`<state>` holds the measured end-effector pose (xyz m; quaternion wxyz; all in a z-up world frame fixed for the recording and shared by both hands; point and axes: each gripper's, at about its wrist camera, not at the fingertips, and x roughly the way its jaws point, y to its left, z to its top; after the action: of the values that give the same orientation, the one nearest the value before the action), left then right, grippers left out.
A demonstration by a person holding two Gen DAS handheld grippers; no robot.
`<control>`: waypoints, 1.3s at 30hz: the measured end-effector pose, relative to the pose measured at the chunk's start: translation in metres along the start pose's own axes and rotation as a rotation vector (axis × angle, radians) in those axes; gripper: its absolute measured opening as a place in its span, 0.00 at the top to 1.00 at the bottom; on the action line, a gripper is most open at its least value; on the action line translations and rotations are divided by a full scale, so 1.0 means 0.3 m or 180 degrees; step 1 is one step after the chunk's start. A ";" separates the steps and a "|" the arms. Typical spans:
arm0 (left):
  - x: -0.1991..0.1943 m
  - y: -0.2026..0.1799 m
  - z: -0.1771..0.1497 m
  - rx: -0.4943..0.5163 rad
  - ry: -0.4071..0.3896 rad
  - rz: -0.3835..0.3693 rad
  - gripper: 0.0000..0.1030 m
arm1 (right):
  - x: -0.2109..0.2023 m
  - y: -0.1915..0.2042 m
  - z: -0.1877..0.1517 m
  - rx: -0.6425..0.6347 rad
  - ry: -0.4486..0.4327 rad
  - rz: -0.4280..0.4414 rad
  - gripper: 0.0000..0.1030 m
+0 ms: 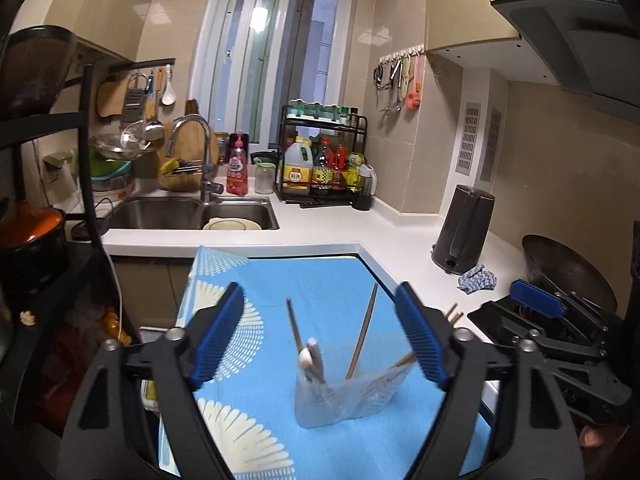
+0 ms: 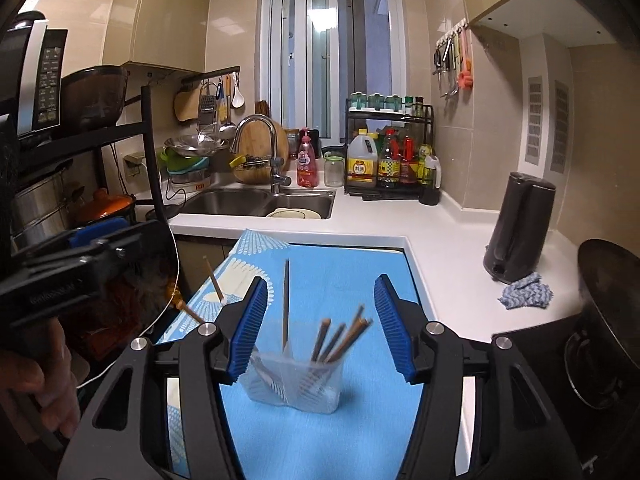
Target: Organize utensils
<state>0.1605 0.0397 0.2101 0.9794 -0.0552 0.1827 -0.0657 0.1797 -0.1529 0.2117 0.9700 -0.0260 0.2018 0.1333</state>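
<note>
A small tiled kitchen with a tall window (image 2: 336,52) wraps an L-shaped white counter (image 2: 448,240); a double steel sink (image 2: 256,200) sits under the window, a black rack of bottles (image 2: 390,152) stands beside it, and a dark kettle (image 2: 520,224) stands near the right wall with a crumpled blue rag (image 2: 526,292) at its foot. In front of the counter lies a bright blue cloth with pale fan patterns (image 2: 340,280), spread over a table.

On that cloth stands a clear plastic utensil holder (image 2: 292,380), upright and divided into compartments. A bundle of brown chopsticks (image 2: 340,336) leans in its right part, one long single stick (image 2: 285,304) rises near the middle, and in the left wrist view a white-tipped spoon handle (image 1: 306,356) shows at the left side.

The right gripper (image 2: 320,328) stands open, its blue ribbed pads flanking the holder without pressing on it. The left gripper (image 1: 320,336) is spread wider still, the holder between its fingers, nothing held.
</note>
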 end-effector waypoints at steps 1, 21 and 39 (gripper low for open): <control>-0.020 0.004 -0.022 -0.0020 0.0003 0.0018 0.17 | -0.020 -0.004 -0.016 0.0013 0.0017 -0.0015 0.37; 0.047 -0.092 -0.497 0.0050 0.0469 0.0326 0.07 | 0.037 -0.118 -0.481 0.0319 0.0082 -0.0372 0.05; 0.134 -0.050 -0.540 -0.0007 0.0474 0.0393 0.07 | 0.095 -0.134 -0.528 0.0363 0.0301 -0.0303 0.05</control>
<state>0.1369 0.0053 0.0478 0.9653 -0.0399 0.2581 -0.0090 0.1548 -0.2009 0.0549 0.9645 0.0135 0.2531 0.0739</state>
